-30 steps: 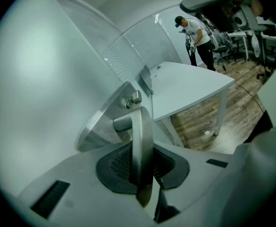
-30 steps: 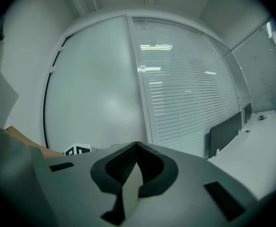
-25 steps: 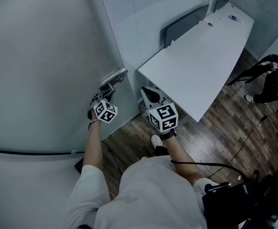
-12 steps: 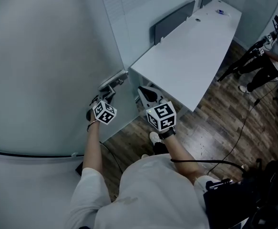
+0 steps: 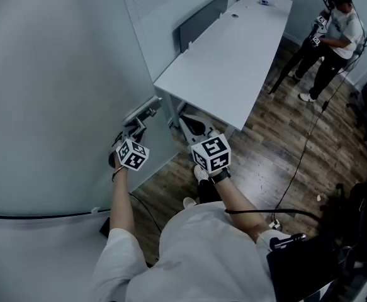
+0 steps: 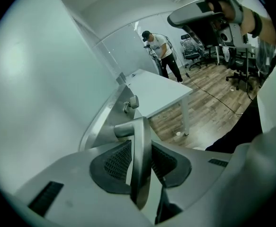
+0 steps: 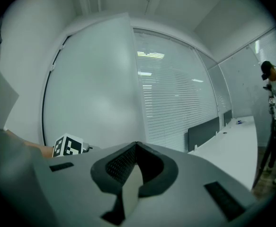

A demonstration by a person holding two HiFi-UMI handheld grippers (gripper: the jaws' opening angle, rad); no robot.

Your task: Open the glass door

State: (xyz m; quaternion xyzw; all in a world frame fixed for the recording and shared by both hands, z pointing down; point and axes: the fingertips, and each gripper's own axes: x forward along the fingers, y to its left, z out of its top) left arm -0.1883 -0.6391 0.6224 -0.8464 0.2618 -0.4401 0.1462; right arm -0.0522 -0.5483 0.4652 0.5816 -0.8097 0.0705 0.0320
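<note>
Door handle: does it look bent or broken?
Nothing stands out. The door handle looks whole, with no bend or crack showing. It stands between the fingers of the left gripper, whose fingers have just been opening.

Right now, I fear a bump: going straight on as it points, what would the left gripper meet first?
The left gripper, whose jaws have just been opening, has the door handle between them. Straight on, it would likely meet the handle's neck first, then the metal lock plate behind.
</note>
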